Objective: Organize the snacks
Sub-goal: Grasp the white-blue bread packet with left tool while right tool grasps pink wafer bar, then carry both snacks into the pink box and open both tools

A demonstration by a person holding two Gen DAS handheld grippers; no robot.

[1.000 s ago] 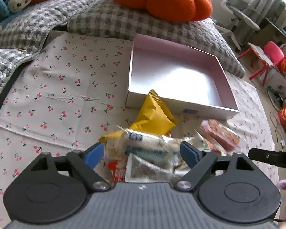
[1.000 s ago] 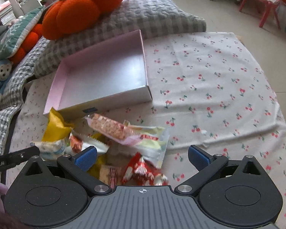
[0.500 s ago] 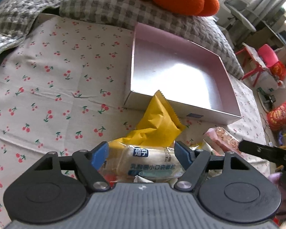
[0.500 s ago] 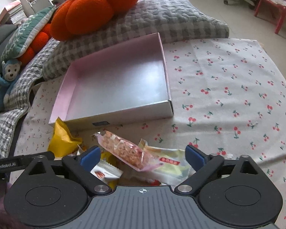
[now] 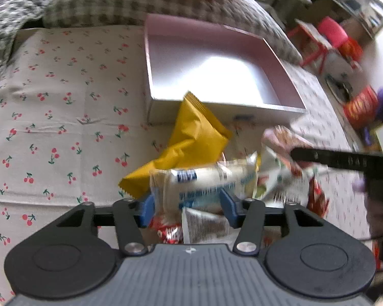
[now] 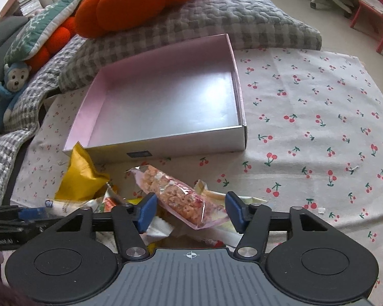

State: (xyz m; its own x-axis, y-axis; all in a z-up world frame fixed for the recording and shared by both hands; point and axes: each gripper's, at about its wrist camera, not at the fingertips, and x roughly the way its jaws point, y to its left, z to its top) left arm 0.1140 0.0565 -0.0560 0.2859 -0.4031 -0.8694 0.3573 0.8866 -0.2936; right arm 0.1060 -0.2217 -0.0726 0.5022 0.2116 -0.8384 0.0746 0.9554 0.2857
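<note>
A pile of snack packets lies on the cherry-print cloth in front of a shallow pink box [image 5: 217, 76] [image 6: 166, 102] with a bare silver floor. My left gripper [image 5: 187, 210] has its jaws closing, and the blue pads touch a white-and-blue bread packet [image 5: 204, 181] between them. A yellow packet [image 5: 194, 137] [image 6: 80, 176] leans on the box's front wall. My right gripper [image 6: 190, 210] is closing too, its pads touching a clear pink packet of rice crisps [image 6: 176, 196] lying slantwise between them. More wrappers sit under both.
Grey checked pillows [image 6: 217, 25] and an orange pumpkin cushion [image 6: 130, 5] border the far side. A blue monkey toy [image 6: 10, 86] sits at the left. Open cherry cloth [image 6: 319, 102] spreads to the right. A red chair [image 5: 329, 33] stands on the floor beyond.
Both pairs of jaws have narrowed from wide open onto a packet each. The right gripper has come down and forward over the pile. The left gripper has rolled a little.
</note>
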